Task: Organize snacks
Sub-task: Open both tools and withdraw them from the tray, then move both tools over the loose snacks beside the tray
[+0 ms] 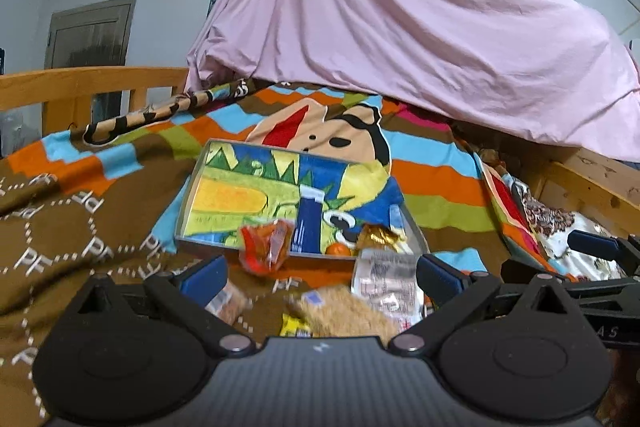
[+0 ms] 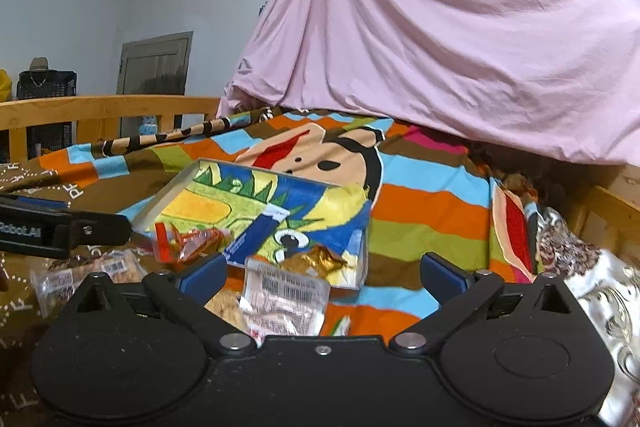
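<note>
1. Snacks lie in a loose heap on the brown patterned blanket (image 1: 60, 227) at the near edge of a shallow tray (image 1: 192, 195), which looks like the collecting place for them.
2. Inside the tray a bright cartoon-printed cloth (image 1: 256, 195) lines the bottom; a gold-foil snack (image 1: 378, 235) and a small orange round item (image 1: 338, 249) sit in its near right corner, so some sorting appears done.
3. An orange-red wrapper (image 1: 266, 243) leans over the tray's near wall, half in and half out by the look of it; whether it rests on the rim or on the blanket I cannot tell.
4. A clear packet with a printed label (image 1: 386, 281) lies on the blanket just outside the tray's near right corner, and a tan, crumbly-looking snack (image 1: 344, 313) and a small yellow packet (image 1: 294, 325) lie nearer still, all waiting to be moved.
5. Left gripper (image 1: 320, 277) hangs low over this heap with its blue-padded jaws spread wide; nothing is between them and they touch nothing.
6. Right gripper (image 2: 322, 277) sits just to the right, jaws equally wide and empty, with the labelled packet below and between them, which seems the likeliest next pick.
7. Far behind, a pink sheet (image 1: 400, 27) drapes over something bulky, clear of the work.
</note>
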